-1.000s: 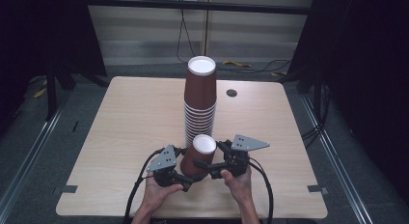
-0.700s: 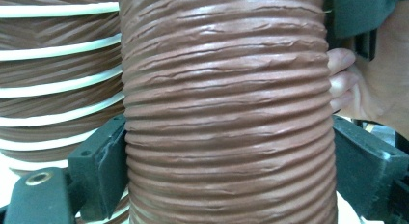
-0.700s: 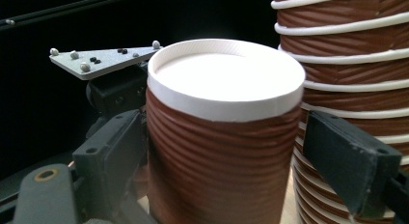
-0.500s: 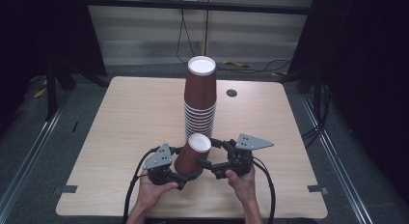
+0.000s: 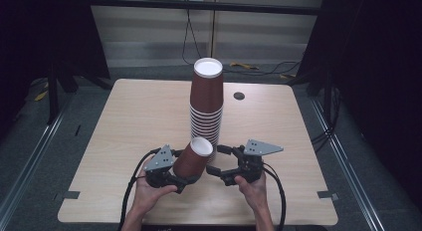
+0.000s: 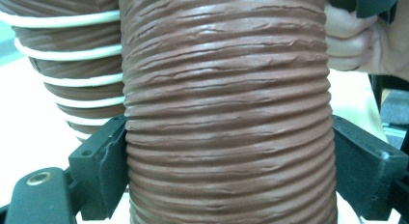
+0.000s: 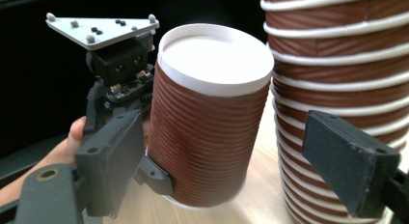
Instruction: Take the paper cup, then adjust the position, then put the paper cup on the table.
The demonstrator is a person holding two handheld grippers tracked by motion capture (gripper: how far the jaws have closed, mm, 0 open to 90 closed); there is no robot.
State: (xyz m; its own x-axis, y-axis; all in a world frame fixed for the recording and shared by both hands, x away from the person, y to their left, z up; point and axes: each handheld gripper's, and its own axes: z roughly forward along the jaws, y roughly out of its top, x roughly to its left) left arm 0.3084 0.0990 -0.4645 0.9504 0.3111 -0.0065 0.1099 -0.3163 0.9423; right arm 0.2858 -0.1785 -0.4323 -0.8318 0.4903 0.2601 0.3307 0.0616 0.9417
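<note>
High view: left hand-held gripper point(image 5: 185, 180) grasps single brown cup point(image 5: 194, 159), tilted, near desk's point(image 5: 124, 121) front edge beside cup stack point(image 5: 205, 109); right hand-held gripper point(image 5: 219, 161) released. Step: separating cup. Next: careful upright placement.

Your held cup point(image 5: 193, 160) is ridged reddish-brown with a white base; the cup stack point(image 5: 206, 107) is brown with white rims; your jaws are black; the counter point(image 5: 124, 126) is pale wood.

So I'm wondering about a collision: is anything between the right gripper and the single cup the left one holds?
Nothing visible. The right gripper is open beside the tilted cup, which the left gripper clamps, with bare space between them. The tall cup stack stands just behind, close to the right gripper's far jaw.
</note>
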